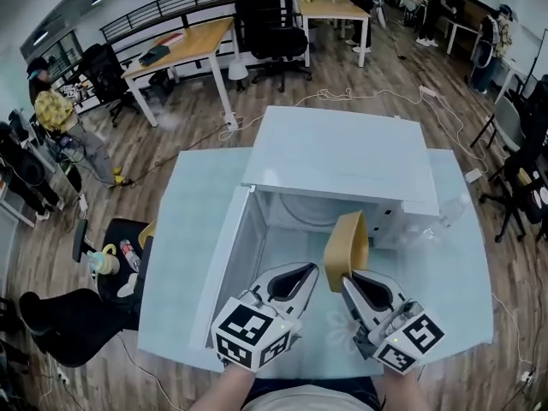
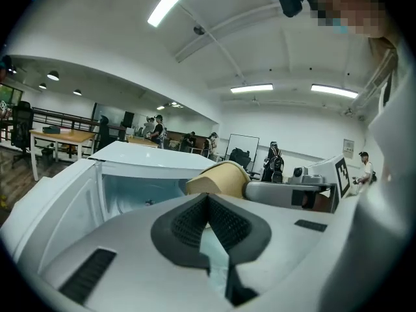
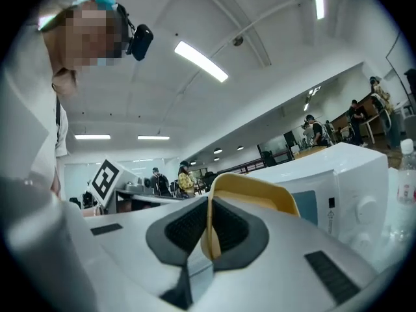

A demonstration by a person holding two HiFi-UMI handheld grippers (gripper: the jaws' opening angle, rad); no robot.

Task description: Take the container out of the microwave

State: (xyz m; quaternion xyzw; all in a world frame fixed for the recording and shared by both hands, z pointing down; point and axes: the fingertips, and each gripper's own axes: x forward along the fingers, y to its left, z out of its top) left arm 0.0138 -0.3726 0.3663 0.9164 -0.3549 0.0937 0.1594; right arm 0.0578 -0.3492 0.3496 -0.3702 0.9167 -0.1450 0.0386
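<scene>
1 container [image 1: 347, 247] — rim clamped, right hand-held gripper [image 1: 350, 276]

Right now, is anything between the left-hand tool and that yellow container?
Nothing. In the head view only bare table shows in the gap between the left gripper and the container. The right gripper pinches the container's rim in its jaws.

Before the microwave [image 1: 342, 152], the right gripper [image 1: 348, 279] pinches the container [image 1: 346, 245] rim between its fingers; the left gripper [image 1: 308, 269] seems closed, empty.
</scene>
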